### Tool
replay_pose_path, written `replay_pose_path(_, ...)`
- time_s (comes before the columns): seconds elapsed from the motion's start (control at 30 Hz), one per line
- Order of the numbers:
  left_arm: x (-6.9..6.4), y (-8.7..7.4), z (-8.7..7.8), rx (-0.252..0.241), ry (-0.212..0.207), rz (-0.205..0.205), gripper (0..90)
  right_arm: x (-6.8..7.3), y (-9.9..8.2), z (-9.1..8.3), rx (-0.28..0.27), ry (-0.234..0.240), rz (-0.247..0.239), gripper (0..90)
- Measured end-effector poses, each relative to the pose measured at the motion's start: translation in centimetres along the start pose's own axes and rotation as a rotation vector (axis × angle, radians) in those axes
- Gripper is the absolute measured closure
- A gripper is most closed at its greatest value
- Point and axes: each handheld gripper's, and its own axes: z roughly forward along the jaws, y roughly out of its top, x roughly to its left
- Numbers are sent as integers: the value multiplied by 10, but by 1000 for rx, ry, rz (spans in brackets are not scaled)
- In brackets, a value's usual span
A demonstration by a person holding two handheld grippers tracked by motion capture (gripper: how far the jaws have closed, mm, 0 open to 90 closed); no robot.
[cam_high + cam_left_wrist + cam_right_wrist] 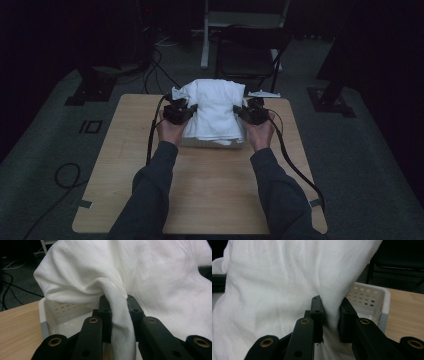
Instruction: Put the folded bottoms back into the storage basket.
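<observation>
**White cloth clamped at both sides over basket**

The soft, creased white cloth (pixel 215 107) hides most of the perforated white plastic basket (pixel 47 312) on the wooden table (pixel 210 190). The left gripper (pixel 186 111) and right gripper (pixel 242 113) each pinch a cloth fold.

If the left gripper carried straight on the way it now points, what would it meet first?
The left gripper, already shut on a fold of the white cloth, would most likely push straight into that cloth's bulk, which hangs over the white perforated plastic basket. Depth behind the cloth is unclear.
</observation>
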Motion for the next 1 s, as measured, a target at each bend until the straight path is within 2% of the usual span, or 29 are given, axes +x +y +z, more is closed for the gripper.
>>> replay_pose_path(0.2,3,5,13,2,17,-21,782,-5,9,12,10,-26,-5,774)
replay_pose_path(0.33,7,1,24,27,23,-39,782,-8,11,22,32,-40,-1,773)
replay_pose_path(0.47,9,-4,35,52,41,-38,778,-12,9,36,68,-50,14,771)
replay_pose_path(0.5,10,-5,39,68,49,-33,765,-14,8,40,86,-54,21,753)
replay_pose_path(0.53,12,-8,42,81,40,-52,735,-17,7,46,117,-52,40,691)
replay_pose_path(0.57,14,-10,44,88,41,-67,690,-20,6,51,157,-62,53,589)
replay_pose_path(0.6,16,-12,45,88,58,-77,630,-23,5,55,182,-99,58,527)
replay_pose_path(0.63,18,-13,44,82,46,-88,598,-25,4,55,185,-124,50,482)
replay_pose_path(0.67,19,-12,41,74,50,-74,597,-26,2,54,182,-142,43,468)
replay_pose_path(0.9,17,-11,26,63,71,-23,582,-34,-5,39,138,-138,23,467)
replay_pose_path(1.0,17,-13,20,59,66,-17,568,-36,-11,28,120,-150,8,461)
